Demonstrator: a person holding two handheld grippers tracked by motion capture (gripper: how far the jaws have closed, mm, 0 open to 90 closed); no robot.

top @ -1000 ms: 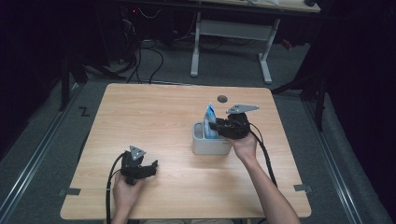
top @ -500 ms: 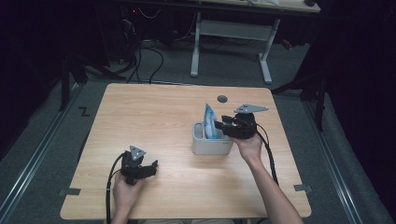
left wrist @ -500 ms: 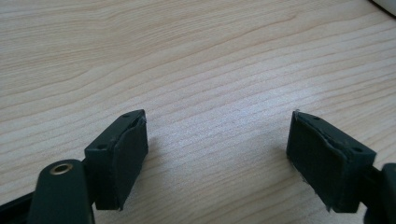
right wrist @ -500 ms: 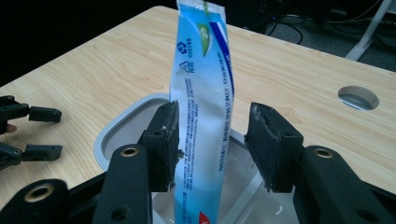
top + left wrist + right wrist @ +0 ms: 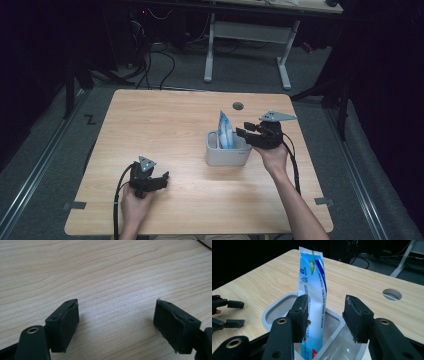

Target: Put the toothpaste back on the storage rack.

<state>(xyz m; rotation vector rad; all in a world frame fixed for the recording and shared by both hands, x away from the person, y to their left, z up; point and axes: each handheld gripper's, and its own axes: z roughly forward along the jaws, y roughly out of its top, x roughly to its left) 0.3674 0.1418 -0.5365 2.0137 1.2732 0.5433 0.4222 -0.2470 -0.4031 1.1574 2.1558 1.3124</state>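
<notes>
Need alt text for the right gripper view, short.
The right tool's open black jaws flank a blue-and-white packet standing upright in a grey bin on a wooden table. The left tool shows at the far left.

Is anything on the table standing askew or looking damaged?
Nothing looks damaged. The blue and white packet stands on end in the grey bin, sticking far above its rim, between the open jaws of the right tool.

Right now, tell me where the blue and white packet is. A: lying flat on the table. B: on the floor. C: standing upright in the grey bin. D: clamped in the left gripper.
C: the packet stands upright inside the grey bin, and the right gripper has its jaws open on either side of it.
</notes>
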